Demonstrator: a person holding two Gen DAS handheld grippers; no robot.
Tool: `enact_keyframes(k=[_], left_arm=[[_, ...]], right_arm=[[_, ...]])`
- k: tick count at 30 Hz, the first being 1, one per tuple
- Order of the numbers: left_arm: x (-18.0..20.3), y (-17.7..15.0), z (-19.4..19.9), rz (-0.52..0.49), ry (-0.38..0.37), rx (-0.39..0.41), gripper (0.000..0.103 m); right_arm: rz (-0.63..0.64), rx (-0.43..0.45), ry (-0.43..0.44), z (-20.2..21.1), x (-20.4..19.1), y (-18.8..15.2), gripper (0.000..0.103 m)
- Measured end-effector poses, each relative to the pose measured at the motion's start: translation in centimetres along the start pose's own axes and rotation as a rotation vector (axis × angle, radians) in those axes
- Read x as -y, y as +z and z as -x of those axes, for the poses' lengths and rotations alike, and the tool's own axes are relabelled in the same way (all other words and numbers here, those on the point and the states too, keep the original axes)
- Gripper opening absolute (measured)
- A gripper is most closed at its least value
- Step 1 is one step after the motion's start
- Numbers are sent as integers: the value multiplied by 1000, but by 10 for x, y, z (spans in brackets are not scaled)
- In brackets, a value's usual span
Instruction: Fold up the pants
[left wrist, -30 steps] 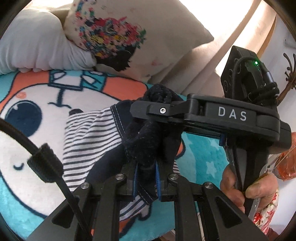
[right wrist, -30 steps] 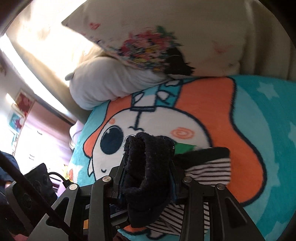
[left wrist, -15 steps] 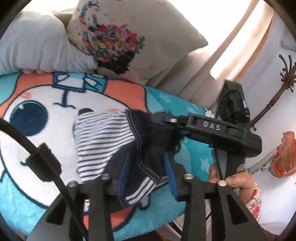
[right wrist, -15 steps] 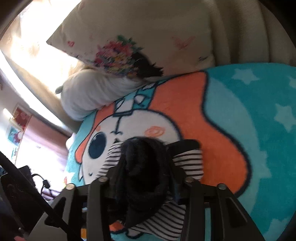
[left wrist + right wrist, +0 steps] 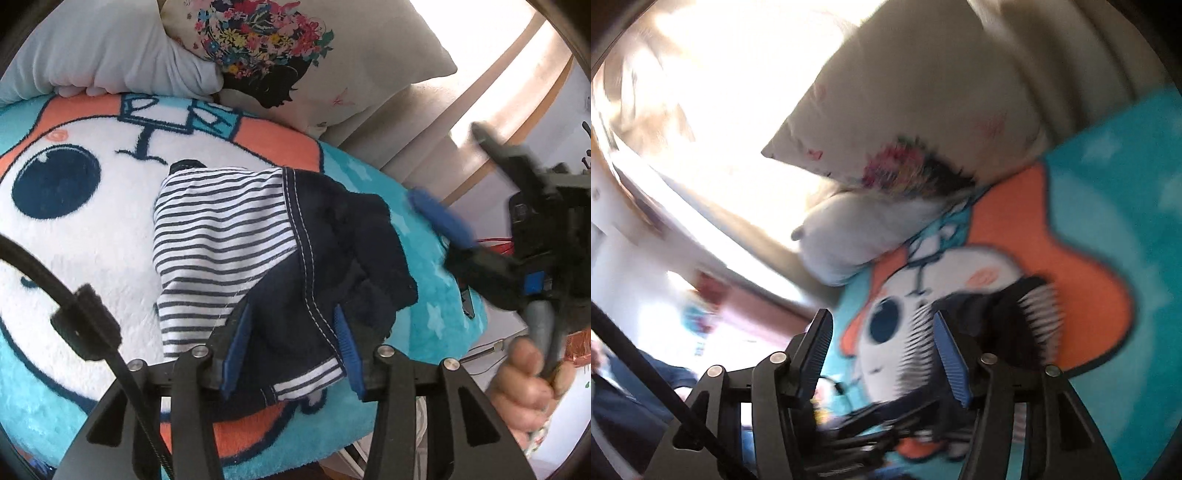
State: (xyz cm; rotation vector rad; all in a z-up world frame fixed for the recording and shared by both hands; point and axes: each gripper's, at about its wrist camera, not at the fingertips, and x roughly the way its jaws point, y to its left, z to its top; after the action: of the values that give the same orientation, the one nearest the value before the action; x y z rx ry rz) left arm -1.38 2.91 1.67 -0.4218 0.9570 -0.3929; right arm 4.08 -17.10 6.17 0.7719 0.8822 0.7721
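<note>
Blanket point(image 5: 92, 236), teal with an orange and white cartoon face, covers the bed; two pillows at its far edge, one white pillow point(image 5: 103, 48) and one floral pillow point(image 5: 295, 55).

Pants point(image 5: 266, 266): navy with a striped panel, lying folded in a bundle on the blanket, over the white part of the face. One second ago both tools pinched dark fabric held up off the blanket; that fabric now lies flat on the bundle.

Left gripper point(image 5: 291, 343): fingers spread, blue pads either side of the pants' near edge, nothing clamped. It had already let go half a second ago.

Right gripper point(image 5: 882, 354): fingers released, gap empty, where half a second ago they gripped the dark cloth. Right wrist view heavily motion-blurred; the tool has pulled off to the bed's right side, seen in the left wrist view with the right hand point(image 5: 528, 384) on its handle.
</note>
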Motion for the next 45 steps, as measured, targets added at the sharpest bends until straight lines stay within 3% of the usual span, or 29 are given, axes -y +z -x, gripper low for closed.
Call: enact_keyframes(k=[6, 13, 19, 22, 27, 30, 35, 41, 45], left_arm=[[-3, -5, 24, -17, -2, 41, 45], [-12, 1, 43, 2, -18, 77, 46], [-27, 16, 49, 43, 9, 111, 50], [-19, 12, 45, 25, -3, 96, 50], [4, -2, 19, -43, 1, 31, 50], [9, -8, 7, -71, 29, 1, 50], [5, -5, 12, -58, 19, -1, 50], [-5, 10, 44, -19, 16, 95, 51], [-12, 30, 46, 9, 63, 120, 51]], right_arm=[[-23, 0, -200, -19, 36, -22, 61], [34, 30, -222, -16, 32, -21, 61], [150, 106, -308, 5, 6, -17, 61], [173, 60, -347, -7, 0, -3, 61], [278, -59, -597, -54, 9, 8, 61], [309, -67, -650, -63, 18, 5, 76], [248, -79, -589, -57, 34, 8, 78], [273, 98, -449, -6, -8, -6, 77], [289, 93, -383, 1, -18, -23, 52]])
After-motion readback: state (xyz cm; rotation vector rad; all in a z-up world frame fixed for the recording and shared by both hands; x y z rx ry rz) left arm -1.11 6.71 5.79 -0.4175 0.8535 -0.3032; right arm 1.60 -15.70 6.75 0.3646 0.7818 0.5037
